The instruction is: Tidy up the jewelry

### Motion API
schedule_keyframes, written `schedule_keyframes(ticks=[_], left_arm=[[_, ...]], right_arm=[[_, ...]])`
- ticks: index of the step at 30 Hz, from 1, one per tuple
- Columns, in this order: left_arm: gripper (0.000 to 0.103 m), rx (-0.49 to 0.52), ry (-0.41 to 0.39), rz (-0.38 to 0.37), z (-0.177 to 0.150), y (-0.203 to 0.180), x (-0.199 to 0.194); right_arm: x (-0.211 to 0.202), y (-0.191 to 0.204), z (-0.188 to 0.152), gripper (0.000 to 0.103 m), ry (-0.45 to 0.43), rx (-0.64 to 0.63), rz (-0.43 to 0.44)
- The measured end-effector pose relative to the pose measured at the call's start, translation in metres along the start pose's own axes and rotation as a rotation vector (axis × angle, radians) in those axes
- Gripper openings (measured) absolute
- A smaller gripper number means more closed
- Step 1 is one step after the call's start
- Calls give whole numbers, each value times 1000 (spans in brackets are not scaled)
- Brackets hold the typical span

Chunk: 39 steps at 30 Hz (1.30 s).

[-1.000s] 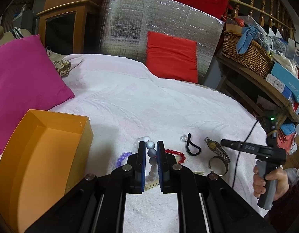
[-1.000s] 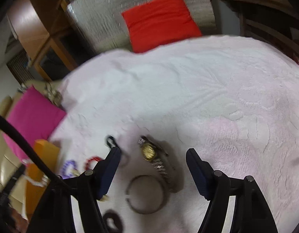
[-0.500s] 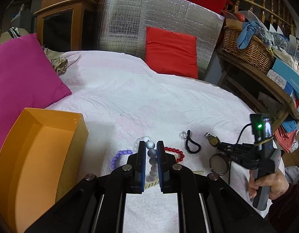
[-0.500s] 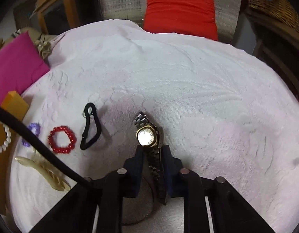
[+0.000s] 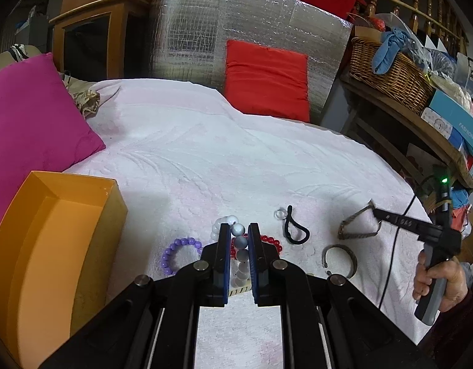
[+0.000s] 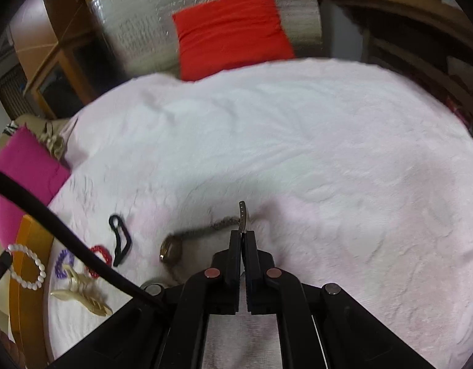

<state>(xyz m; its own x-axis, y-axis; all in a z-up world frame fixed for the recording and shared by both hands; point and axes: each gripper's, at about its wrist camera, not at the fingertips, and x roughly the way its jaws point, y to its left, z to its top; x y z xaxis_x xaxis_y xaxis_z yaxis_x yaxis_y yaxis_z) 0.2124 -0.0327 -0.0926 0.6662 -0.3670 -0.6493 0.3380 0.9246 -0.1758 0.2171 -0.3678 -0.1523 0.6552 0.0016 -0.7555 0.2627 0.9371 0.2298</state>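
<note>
Currently two pieces are held off the bedspread [image 5: 267, 160] and none is seen inside the orange box [image 5: 52, 246], whose visible interior shows only bare card. A white bead bracelet [image 5: 241, 246] is clamped between the closed jaws of the left gripper [image 5: 239, 240]; in the right wrist view its loop is seen hanging in front of the box wall. A metal wristwatch [image 6: 172, 247] is pinched by its band between the tightly closed jaws of the right gripper [image 6: 243, 240], the dial dangling low to the left, just above or brushing the cloth; which of the two cannot be told through the blur. Left lying on the cloth are a purple bead bracelet [image 5: 179, 253], a red bead bracelet [image 5: 272, 241] partly hidden behind the left fingers, a black hair tie [image 5: 295, 230] with a small clear ring [image 5: 280, 213] just beside it, an open metal bangle [image 5: 341, 259], and a cream hair claw [image 6: 82, 295] nearest the box. Progress is judged early: both held pieces are not yet deposited, and at least six items remain to be collected. The box is presumed to be the destination, being the only container near the jewelry.
</note>
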Motion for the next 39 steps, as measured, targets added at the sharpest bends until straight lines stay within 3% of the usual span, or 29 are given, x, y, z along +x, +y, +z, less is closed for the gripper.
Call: schedule_keyframes(ticks=[6,14,20,26,29,32,33,36,39], left_arm=[[11,1,-11,6,1,-4,-1],[11,-9,-69,27,5,8,-20],[11,-31,-133,60,6,35,-48],[11,-74,-181,123,-1,79,-78],[11,-111,-178,156,-7,106,-87],[11,-134,-179,178,-11,125,-92],[11,-147,-177,182,-12,132,-93],[11,-175,-178,175,-14,142,-96],[11,-157,-185,176,-14,138,-97]], right_arm=[[-30,3,8,5,-123,-3,-18],[-68,24,15,5,-270,-1,57],[-97,80,10,3,-345,-70,190],[-121,165,-6,2,-393,-163,372],[-118,197,-16,2,-387,-226,372],[-105,210,-18,2,-337,-255,362],[-95,208,-17,2,-285,-244,351],[-49,192,-15,3,-24,-190,332],[-9,161,-23,3,216,-36,341]])
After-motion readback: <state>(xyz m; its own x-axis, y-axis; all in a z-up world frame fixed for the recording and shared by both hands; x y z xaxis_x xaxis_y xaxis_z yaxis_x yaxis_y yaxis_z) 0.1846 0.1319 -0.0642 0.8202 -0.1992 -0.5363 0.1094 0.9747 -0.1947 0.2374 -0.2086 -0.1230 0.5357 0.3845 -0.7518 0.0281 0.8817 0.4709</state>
